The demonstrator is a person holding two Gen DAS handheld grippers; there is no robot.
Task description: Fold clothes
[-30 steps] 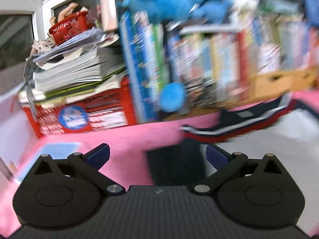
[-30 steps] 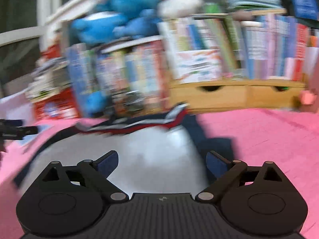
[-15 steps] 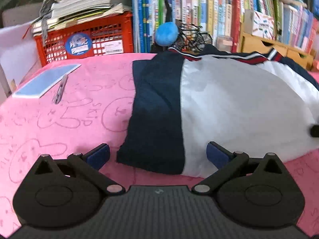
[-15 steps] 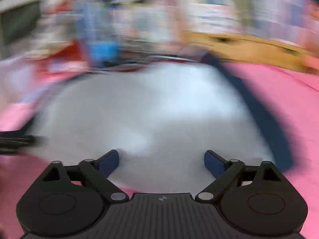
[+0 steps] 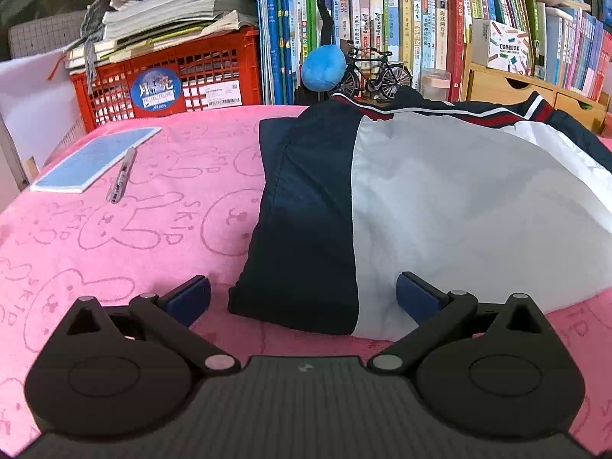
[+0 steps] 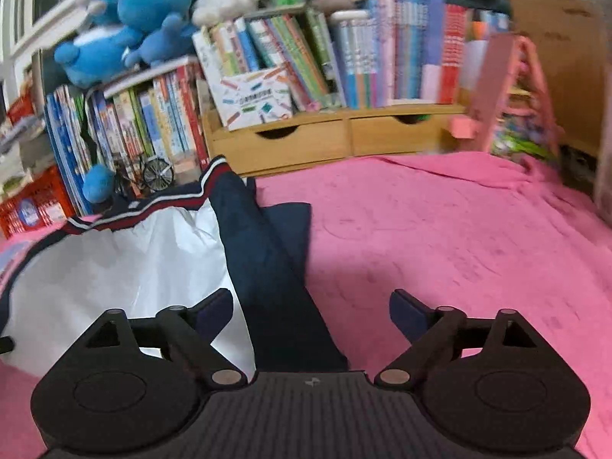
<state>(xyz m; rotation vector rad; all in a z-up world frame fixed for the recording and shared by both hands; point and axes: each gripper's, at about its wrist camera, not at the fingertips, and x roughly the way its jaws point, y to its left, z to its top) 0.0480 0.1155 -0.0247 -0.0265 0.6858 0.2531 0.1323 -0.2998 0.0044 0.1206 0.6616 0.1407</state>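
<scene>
Left wrist: left gripper jaws spread wide, nothing between the pads, nothing held. It sits low at the near edge of the jacket; the navy corner lies in the gap between the fingers, whether the right pad touches the white cloth I cannot tell. Jacket lies flat on the pink blanket, navy panel left, white panel right, red and white striped trim along the far edge. Left of it, well apart: blue notebook with a pen just beside it. At the back a red crate with a sticker on its front, a stack of papers piled on top. Right of the crate, upright books; in front of them a blue ball and a toy bike. Wood drawers at far right, both closed.

Right wrist: slight blur. Right gripper also wide open, empty. Navy side strip of the jacket runs up between the fingers; left finger is over the white panel, right finger over bare blanket. Contact unclear. Behind: wood drawer unit, two drawers shut, books standing on it. Blue plush toys sit on top of a lower shelf at left. Pink rack at right, contents too blurred to read.
</scene>
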